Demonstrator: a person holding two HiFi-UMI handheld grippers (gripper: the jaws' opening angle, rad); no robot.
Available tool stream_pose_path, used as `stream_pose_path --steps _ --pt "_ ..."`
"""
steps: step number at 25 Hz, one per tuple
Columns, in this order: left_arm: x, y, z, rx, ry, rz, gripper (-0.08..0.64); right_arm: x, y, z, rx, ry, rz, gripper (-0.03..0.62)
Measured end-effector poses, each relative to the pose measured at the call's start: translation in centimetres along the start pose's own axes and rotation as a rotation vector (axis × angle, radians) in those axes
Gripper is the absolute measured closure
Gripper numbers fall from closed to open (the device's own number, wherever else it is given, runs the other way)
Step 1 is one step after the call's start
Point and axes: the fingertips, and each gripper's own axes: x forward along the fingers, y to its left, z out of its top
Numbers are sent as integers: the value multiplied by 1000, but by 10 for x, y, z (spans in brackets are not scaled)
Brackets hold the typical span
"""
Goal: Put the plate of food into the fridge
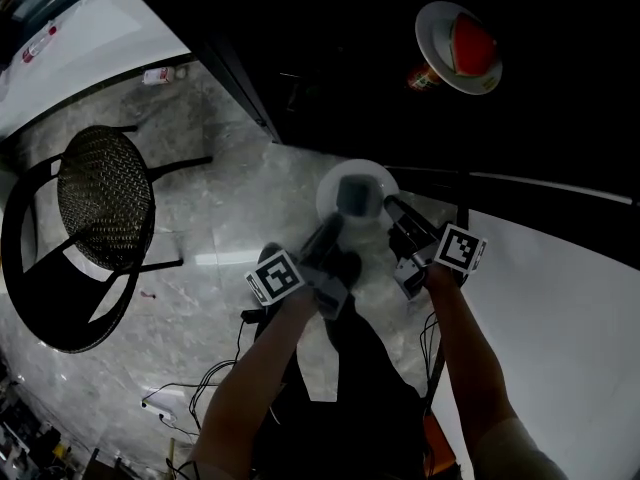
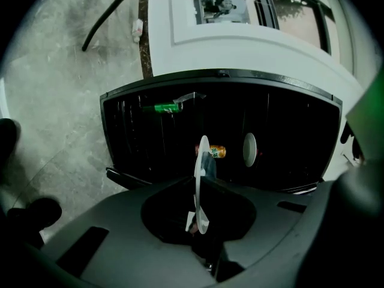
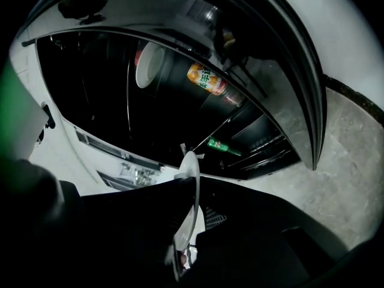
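Nearest, the left gripper (image 1: 333,230) and right gripper (image 1: 392,208) are each clamped tight on the rim of the plate (image 1: 372,174), which is held just before the open fridge (image 2: 150,143). Inside the fridge are a can (image 2: 216,152), a green bottle (image 2: 161,107) and another plate (image 1: 458,48).

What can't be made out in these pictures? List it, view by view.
- Food on the held round white plate: in the head view, the left tool and right tool cover it; both gripper views show only its edge.
- Shelves of the dark open fridge: head view, lost in darkness.
- Print on the orange drink can: too small, right gripper view.
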Motion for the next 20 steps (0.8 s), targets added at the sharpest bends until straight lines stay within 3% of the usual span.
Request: stream_pose_path --steps 10,20 --pt "8 -17 -14 -14 -44 3 532 -15 1 18 1 -43 26 561" --pt "14 -49 -23 14 11 -31 532 -37 19 33 8 -78 45 561"
